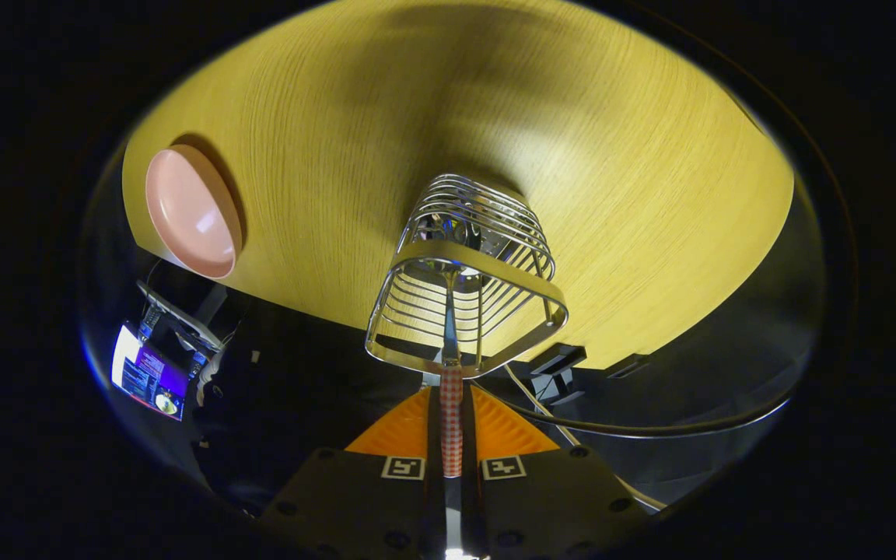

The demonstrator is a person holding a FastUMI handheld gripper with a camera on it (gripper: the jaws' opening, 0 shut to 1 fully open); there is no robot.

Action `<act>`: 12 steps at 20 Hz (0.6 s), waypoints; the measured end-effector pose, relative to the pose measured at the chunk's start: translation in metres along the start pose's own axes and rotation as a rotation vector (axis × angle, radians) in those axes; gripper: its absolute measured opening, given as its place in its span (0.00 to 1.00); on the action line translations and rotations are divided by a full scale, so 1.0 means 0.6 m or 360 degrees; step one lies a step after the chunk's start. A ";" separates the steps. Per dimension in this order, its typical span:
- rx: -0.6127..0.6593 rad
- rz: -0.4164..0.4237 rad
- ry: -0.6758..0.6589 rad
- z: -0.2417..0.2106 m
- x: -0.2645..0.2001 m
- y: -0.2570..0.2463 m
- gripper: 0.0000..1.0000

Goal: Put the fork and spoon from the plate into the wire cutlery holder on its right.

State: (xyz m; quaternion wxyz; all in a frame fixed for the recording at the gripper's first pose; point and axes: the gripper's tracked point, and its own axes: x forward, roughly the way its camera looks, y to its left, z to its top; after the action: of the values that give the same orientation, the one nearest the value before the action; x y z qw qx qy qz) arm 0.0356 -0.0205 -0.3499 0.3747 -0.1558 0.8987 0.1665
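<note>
Gripper (452,404) looks steeply down over the desk edge; its two fingers are drawn together on the checked handle (452,420) of a piece of cutlery, one finger pressing each side of it

The handle runs straight forward between the fingers; the metal shaft (449,323) continues past the fingertips and down into the wire cutlery holder (463,272). The working end lies at the bottom of the holder, blurred behind the wires; cannot tell whether this is the fork or the spoon

Holder: chrome wire basket with a flat band around its rim, standing on the wooden desk (611,155) close to the desk's near edge, just ahead of the fingertips. Something shiny sits at its base (448,229), too small to make out

Pink plate (191,211) sits well apart from the holder, at the desk's edge. It appears bare on the face turned to the camera

Beyond the desk edge: a dark floor area, a black cable (572,424) curving past the fingers, a small black block (557,365) under the holder's rim, and a lit screen (148,373) below the plate
</note>
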 end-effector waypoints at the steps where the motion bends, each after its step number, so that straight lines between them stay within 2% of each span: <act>1: 0.0006 0.0008 -0.0015 0.003 0.002 0.000 0.12; 4: 0.0019 0.0041 -0.0086 0.012 0.005 0.004 0.14; 8: 0.0021 0.0067 -0.0256 0.030 -0.010 0.004 0.22; 10: 0.0037 0.0095 -0.0373 0.040 -0.023 0.006 0.32; 12: 0.0042 0.0120 -0.0489 0.043 -0.027 0.010 0.51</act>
State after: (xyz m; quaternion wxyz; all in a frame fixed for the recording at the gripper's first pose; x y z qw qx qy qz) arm 0.0603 -0.0021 -0.3541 0.5032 -0.0895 0.8382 0.1904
